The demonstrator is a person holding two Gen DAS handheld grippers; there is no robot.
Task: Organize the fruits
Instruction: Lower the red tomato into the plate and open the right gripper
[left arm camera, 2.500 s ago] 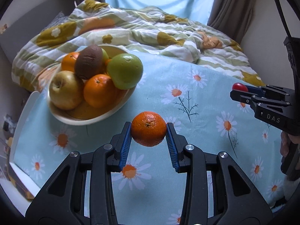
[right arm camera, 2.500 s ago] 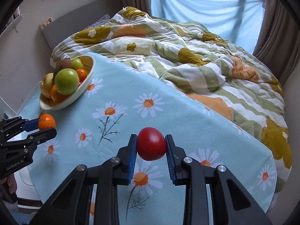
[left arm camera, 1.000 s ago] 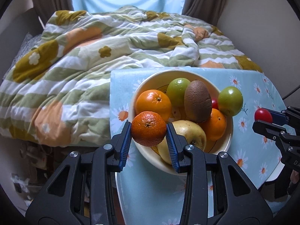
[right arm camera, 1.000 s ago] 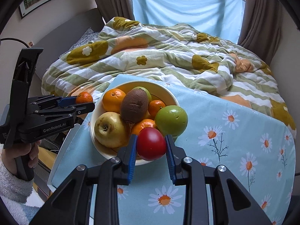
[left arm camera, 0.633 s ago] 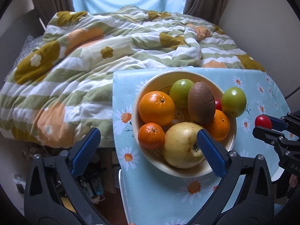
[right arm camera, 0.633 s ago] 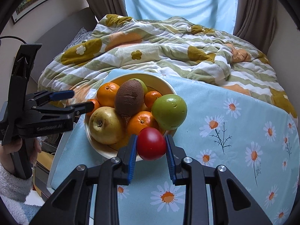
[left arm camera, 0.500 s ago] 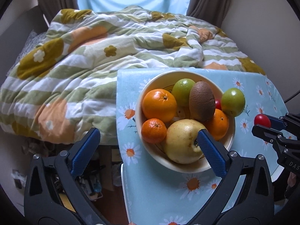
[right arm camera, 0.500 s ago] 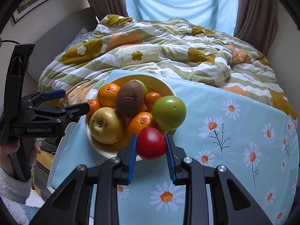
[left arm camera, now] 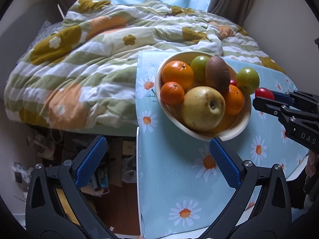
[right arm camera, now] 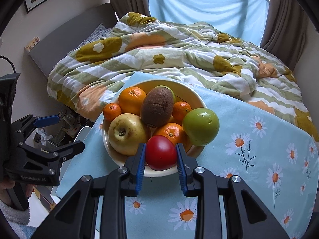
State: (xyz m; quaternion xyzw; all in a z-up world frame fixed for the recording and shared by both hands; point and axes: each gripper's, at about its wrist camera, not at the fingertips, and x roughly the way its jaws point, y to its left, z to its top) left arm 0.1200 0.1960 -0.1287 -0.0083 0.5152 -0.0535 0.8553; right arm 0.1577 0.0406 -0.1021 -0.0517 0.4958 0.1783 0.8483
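A cream bowl [left arm camera: 241, 127] [right arm camera: 199, 97] on the daisy tablecloth holds several fruits: oranges, a yellow apple [left arm camera: 203, 109] [right arm camera: 127, 133], a kiwi [left arm camera: 217, 73] [right arm camera: 157, 107] and green apples. A small mandarin [left arm camera: 172, 93] [right arm camera: 112, 112] lies at the bowl's left rim. My left gripper [left arm camera: 157, 161] [right arm camera: 59, 133] is open and empty, back from the bowl at the table's left edge. My right gripper [right arm camera: 161, 155] [left arm camera: 265, 99] is shut on a red apple [right arm camera: 161, 152] [left arm camera: 264, 93], held at the bowl's near rim.
A bed with a green, white and orange flowered quilt [left arm camera: 89, 63] [right arm camera: 179, 53] lies behind the table. The table's left edge [left arm camera: 138, 169] drops to a cluttered floor [left arm camera: 111, 159]. A grey headboard [right arm camera: 65, 39] and curtains stand at the back.
My left gripper opened and dropped the mandarin at the bowl's left rim, then drew back. My right gripper brought the red apple in to the bowl's near rim.
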